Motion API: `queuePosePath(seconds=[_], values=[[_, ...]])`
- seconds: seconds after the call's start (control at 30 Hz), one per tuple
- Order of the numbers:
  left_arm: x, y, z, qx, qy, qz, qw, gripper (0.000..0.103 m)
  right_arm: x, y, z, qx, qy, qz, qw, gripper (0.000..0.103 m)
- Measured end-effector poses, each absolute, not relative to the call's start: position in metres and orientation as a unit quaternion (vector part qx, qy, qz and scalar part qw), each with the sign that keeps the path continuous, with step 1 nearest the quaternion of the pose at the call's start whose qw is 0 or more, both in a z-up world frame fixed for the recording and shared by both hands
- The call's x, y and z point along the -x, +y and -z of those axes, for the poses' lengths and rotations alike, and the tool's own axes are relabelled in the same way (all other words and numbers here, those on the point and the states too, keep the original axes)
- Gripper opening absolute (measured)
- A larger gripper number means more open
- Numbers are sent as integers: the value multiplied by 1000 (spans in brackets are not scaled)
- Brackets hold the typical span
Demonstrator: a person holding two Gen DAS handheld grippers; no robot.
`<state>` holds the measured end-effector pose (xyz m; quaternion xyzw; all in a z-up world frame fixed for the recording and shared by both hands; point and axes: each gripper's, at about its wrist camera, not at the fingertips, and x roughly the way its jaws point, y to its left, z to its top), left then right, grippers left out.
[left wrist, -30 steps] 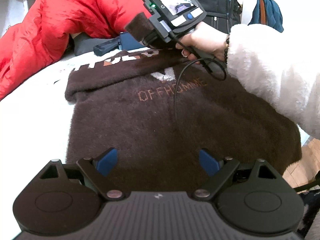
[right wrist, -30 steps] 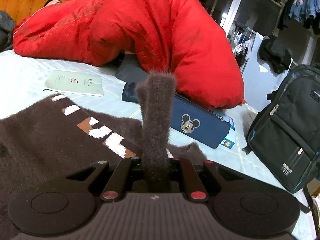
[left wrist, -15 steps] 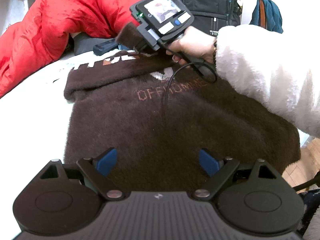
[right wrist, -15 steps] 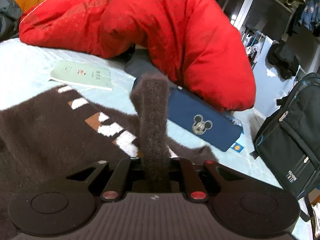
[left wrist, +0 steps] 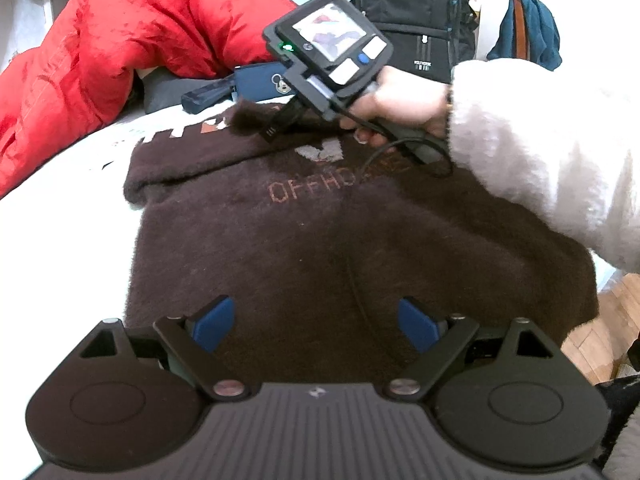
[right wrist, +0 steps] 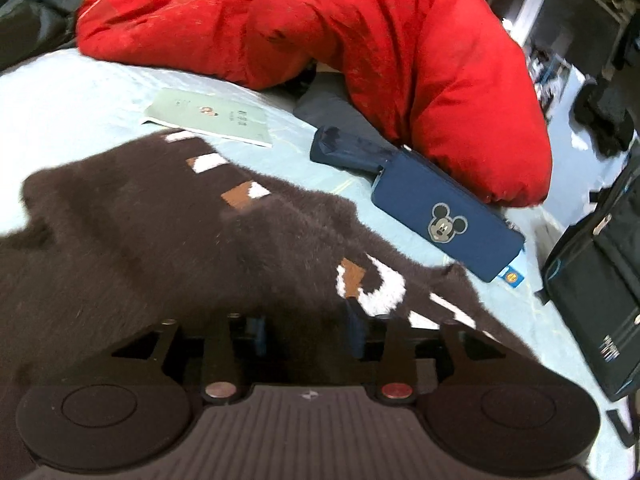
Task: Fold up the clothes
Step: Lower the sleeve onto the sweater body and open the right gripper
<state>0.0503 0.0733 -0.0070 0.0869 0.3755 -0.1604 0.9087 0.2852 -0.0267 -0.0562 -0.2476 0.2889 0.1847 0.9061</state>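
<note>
A fuzzy dark brown sweater [left wrist: 320, 248] with orange lettering lies flat on the pale bed sheet [left wrist: 60, 240]. My left gripper [left wrist: 314, 320] hovers open over its near hem, blue pads wide apart and holding nothing. A hand in a white fleece sleeve [left wrist: 540, 152] holds my right gripper [left wrist: 264, 130] low at the sweater's far edge. In the right wrist view the right gripper [right wrist: 306, 334] has its blue pads apart, and the sweater [right wrist: 160, 240] with its white and orange blocks lies loose between and ahead of them.
A red puffy jacket [right wrist: 360, 40] is heaped along the far side of the bed. A blue Mickey pouch [right wrist: 444, 224] and a green booklet [right wrist: 208, 118] lie just past the sweater. A black backpack [right wrist: 600, 300] stands off the bed's right. Wooden floor [left wrist: 616, 320] shows at right.
The right gripper came down to the sweater's far edge and opened, so the upright strip of fabric it pinched now lies flat. The left gripper stayed put.
</note>
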Motion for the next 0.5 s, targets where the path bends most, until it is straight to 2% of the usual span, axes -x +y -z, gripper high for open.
queuePosePath(seconds=[0.07, 0.13, 0.17, 0.37, 0.5], values=[[-51, 72, 8, -87, 376, 163, 908, 89, -277, -29, 55, 257, 285, -189, 904, 46], [-51, 71, 9, -87, 376, 166, 907, 89, -269, -32, 54, 266, 282, -193, 901, 23], [-51, 70, 10, -87, 377, 167, 907, 89, -267, -33, 54, 268, 281, -194, 901, 16], [-51, 71, 9, -85, 378, 165, 907, 89, -276, -23, 53, 248, 287, -194, 905, 16], [-50, 69, 7, -84, 381, 174, 904, 89, -280, -26, 55, 224, 309, -211, 900, 26]])
